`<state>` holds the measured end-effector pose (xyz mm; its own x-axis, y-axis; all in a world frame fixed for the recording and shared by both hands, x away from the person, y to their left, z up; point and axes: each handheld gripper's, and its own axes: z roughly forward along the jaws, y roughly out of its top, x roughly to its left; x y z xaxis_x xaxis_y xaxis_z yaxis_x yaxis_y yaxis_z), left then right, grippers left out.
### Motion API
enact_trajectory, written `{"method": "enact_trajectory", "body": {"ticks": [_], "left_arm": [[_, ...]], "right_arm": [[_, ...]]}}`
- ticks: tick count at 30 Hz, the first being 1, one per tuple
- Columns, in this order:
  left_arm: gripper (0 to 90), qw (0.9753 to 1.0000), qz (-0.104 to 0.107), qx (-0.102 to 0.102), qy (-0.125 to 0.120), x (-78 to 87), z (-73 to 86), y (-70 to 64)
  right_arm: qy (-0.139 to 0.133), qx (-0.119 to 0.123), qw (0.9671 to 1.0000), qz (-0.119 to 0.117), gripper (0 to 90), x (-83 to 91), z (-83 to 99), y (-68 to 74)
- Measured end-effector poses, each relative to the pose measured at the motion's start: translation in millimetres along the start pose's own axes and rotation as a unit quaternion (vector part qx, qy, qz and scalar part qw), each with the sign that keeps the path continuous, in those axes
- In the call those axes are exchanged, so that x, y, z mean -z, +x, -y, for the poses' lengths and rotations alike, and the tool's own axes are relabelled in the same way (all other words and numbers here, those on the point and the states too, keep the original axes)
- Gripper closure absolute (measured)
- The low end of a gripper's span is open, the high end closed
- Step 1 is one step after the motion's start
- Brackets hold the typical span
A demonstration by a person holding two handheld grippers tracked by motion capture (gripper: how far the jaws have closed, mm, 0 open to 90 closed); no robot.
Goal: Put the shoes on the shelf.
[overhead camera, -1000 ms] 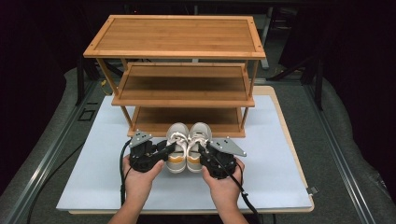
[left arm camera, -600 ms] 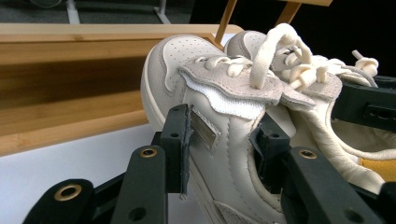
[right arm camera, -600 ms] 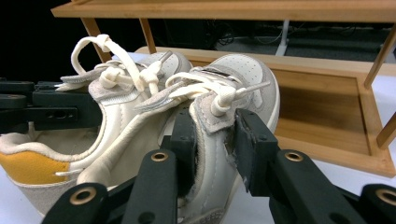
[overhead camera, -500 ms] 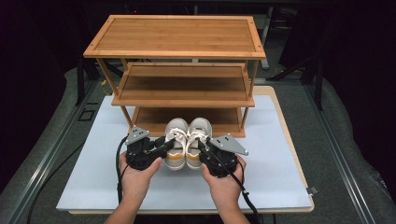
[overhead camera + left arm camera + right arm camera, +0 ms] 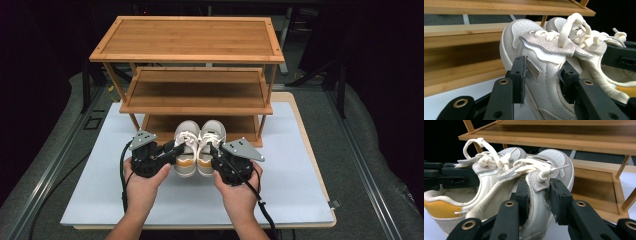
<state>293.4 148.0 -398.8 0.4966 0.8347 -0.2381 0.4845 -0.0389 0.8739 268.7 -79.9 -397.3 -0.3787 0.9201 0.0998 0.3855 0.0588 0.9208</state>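
A pair of cream sneakers, the left sneaker [image 5: 186, 147] and the right sneaker [image 5: 210, 145], sits side by side with toes pointing into the lowest level of the wooden shoe rack [image 5: 192, 55], above the white table [image 5: 300, 175]. The left tool [image 5: 176, 149] is clamped on the left sneaker's outer side wall, and the right tool [image 5: 212, 150] is clamped on the right sneaker's wall by the laces. The soles are hidden, so contact with the table cannot be judged.

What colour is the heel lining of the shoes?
Mustard yellow on the otherwise cream shoes, clearest in the right gripper view on the heel lining.
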Motion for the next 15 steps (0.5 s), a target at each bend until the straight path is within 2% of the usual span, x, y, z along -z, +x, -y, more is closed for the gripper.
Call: {"method": "enact_trajectory", "body": {"ticks": [12,15], "left_arm": [[63.2,0.9999,0.002,-0.004,-0.009,0.5,-16.7,-0.8],[63.2,0.9999,0.005,0.004,-0.012,-1.5,-22.3,2.6]], "right_arm": [[-0.014,0.015,0.9998,0.003,70.1,1.8,-20.1,-0.7],[-0.015,0.014,0.9998,0.001,70.1,-1.8,-27.8,-2.4]]}}
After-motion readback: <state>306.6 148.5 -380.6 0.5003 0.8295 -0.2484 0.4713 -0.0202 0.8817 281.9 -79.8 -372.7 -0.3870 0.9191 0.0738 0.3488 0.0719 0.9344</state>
